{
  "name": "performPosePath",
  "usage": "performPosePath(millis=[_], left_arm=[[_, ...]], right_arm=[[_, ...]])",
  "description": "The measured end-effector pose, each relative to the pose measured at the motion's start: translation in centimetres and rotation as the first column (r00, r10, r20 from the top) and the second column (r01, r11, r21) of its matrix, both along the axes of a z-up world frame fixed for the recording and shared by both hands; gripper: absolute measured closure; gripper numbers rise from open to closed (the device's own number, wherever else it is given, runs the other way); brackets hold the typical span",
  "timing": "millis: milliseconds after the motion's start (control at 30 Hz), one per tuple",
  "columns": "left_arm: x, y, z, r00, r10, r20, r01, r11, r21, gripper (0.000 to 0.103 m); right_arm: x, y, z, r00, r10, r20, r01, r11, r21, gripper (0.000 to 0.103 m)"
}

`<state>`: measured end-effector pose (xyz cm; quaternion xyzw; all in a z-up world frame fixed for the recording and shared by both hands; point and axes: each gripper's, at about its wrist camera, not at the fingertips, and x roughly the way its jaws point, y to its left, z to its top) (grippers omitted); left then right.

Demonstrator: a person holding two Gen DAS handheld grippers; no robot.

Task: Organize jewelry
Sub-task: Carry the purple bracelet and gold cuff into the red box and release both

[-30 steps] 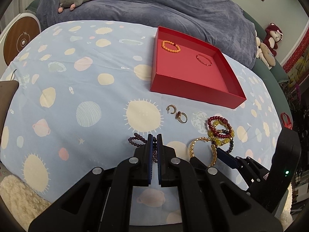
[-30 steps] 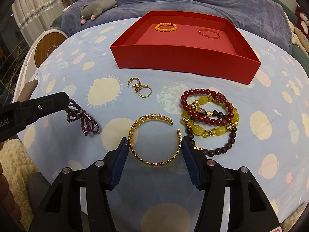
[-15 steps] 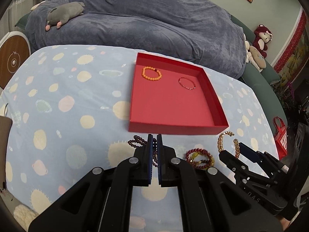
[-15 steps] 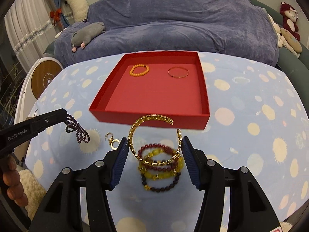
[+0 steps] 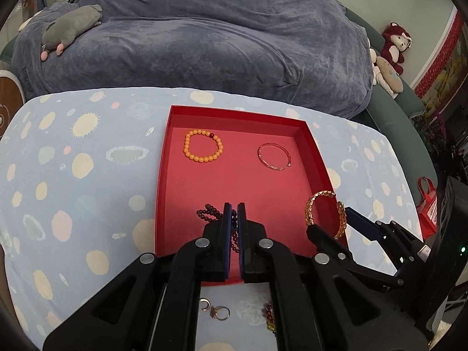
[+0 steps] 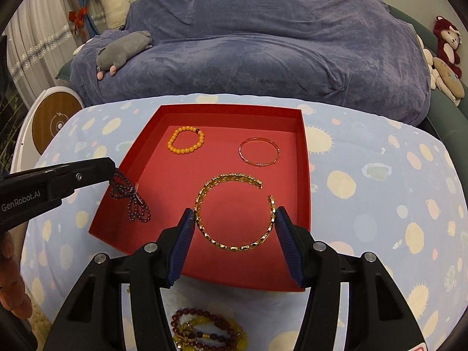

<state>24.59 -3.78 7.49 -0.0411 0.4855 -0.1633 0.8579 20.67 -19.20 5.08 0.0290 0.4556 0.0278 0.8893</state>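
Landmark: red tray (image 5: 163,175) on the spotted cloth (image 5: 73,175); all places given against it
Change, 1.0 s ago to now: both grippers were down at the cloth on the near side of the tray, among the loose pieces; now both are raised and forward, over the tray's near half
Left gripper (image 5: 233,213): jaws almost together, pinching the dark bead strand (image 6: 131,201), which hangs in loops over the tray's near-left edge
Right gripper (image 6: 235,222): jaws wide, pads pressing the two flanks of the gold cuff (image 6: 234,210); cuff held flat over the tray's near-centre floor, its gap toward the far right
Contact with tray floor: cannot tell for either piece
Already in tray: orange bead bracelet (image 5: 204,149) at far left, thin pink bangle (image 5: 274,156) at far right, well apart
Outside tray, near side: two small rings (image 5: 216,311), stacked red and yellow bead bracelets (image 6: 204,333)
Meaning for task: judged as carry done, release pending; near half is bare red, so both pieces can be set down apart from the two far ones. Rings and stack are left to fetch
Risk, judged: strand sits at the rim and may drape over the wall if let go there
Writing: "GenRobot.AI" in pale letters on the left gripper's side, right wrist view; no other legible text
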Motion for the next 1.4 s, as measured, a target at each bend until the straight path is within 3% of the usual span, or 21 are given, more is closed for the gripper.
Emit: performPosePath(millis=[267,433,500,533,567,633,1033,1400], left_arm=[[5.3,-0.9,-3.1,0.998,0.043,-0.038,-0.042,0.999,0.025,0.099],[7.3,-0.2,-3.4,0.995,0.094,-0.042,-0.094,0.995,0.017,0.098],[7.6,0.4,-3.3,0.992,0.117,-0.044,-0.116,0.993,0.014,0.09],[7.6,0.7,-3.2,0.991,0.128,-0.038,-0.128,0.992,0.013,0.08],[7.5,1.0,-3.1,0.99,0.138,-0.029,-0.137,0.99,0.012,0.074],[7.3,1.6,-2.9,0.989,0.15,-0.015,-0.15,0.989,0.011,0.071],[4.6,3.4,-1.4,0.984,0.177,0.008,-0.177,0.984,0.004,0.071],[-0.8,3.8,1.0,0.986,0.159,0.042,-0.159,0.987,-0.002,0.071]], right_arm=[[3.9,-0.1,-2.9,0.998,-0.003,-0.058,0.003,1.0,0.004,0.049],[6.0,-0.3,-3.8,0.997,-0.022,-0.07,0.021,1.0,-0.009,0.048],[6.5,-0.3,-3.9,0.998,-0.03,-0.061,0.029,0.999,-0.016,0.048],[6.7,-0.2,-3.8,0.998,-0.032,-0.056,0.031,0.999,-0.02,0.045],[6.8,-0.3,-3.7,0.998,-0.039,-0.048,0.038,0.999,-0.029,0.04],[6.8,-0.4,-3.4,0.999,-0.047,-0.028,0.046,0.998,-0.035,0.037],[4.0,-1.3,-1.0,0.998,-0.063,0.001,0.063,0.998,-0.023,0.037],[-2.2,-1.5,1.7,0.997,-0.078,0.024,0.078,0.997,-0.014,0.037]])
